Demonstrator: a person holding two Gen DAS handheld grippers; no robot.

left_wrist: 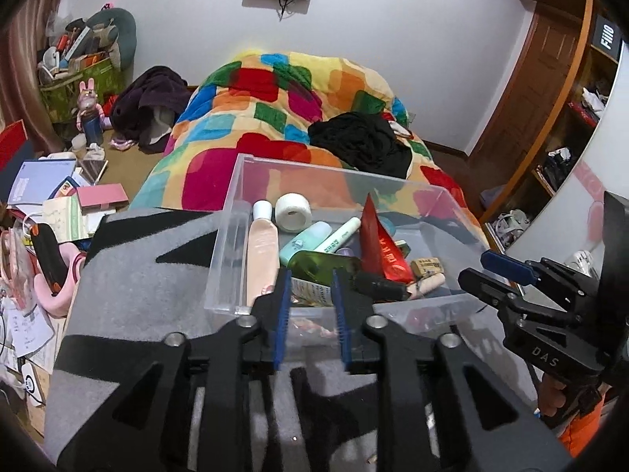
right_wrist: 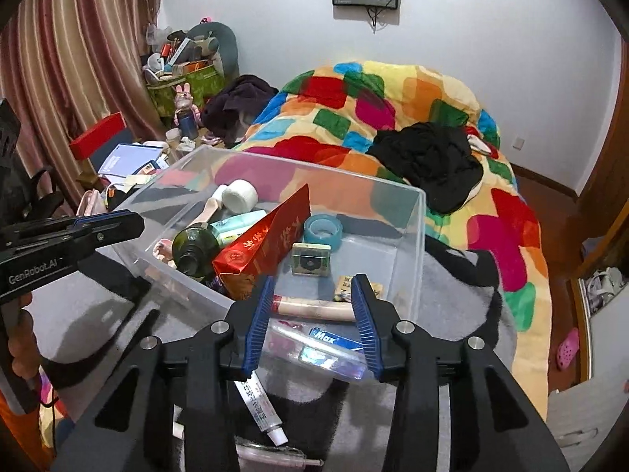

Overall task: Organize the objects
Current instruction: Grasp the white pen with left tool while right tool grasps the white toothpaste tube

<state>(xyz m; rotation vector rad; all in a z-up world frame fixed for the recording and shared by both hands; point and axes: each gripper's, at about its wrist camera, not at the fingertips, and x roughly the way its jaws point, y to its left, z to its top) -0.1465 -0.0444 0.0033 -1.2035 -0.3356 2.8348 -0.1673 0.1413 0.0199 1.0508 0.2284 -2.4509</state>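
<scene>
A clear plastic bin point(left_wrist: 334, 165) point(right_wrist: 314, 169) sits on a grey and black blanket point(left_wrist: 157, 275). Inside lie a white tape roll point(left_wrist: 293, 212) point(right_wrist: 240, 196), a green bottle point(left_wrist: 322, 263) point(right_wrist: 196, 246), a red packet point(left_wrist: 379, 244) point(right_wrist: 267, 244), a peach tube point(left_wrist: 261, 255) and a blue tape roll point(right_wrist: 323, 230). My left gripper point(left_wrist: 311, 275) point(right_wrist: 133, 224) is open at the bin's near wall, holding nothing. My right gripper point(right_wrist: 314, 279) point(left_wrist: 473, 269) is open; a clear bag with a blue Max box point(right_wrist: 326, 344) lies between its fingers, unpressed. I cannot tell whether the bag is inside the bin.
A white ointment tube point(right_wrist: 259, 409) lies on the blanket under the right gripper. A bright patchwork quilt point(left_wrist: 275, 110) with black clothing point(left_wrist: 361, 141) fills the bed behind the bin. Books and boxes point(left_wrist: 59, 188) crowd the left. Wooden shelves point(left_wrist: 570, 126) stand right.
</scene>
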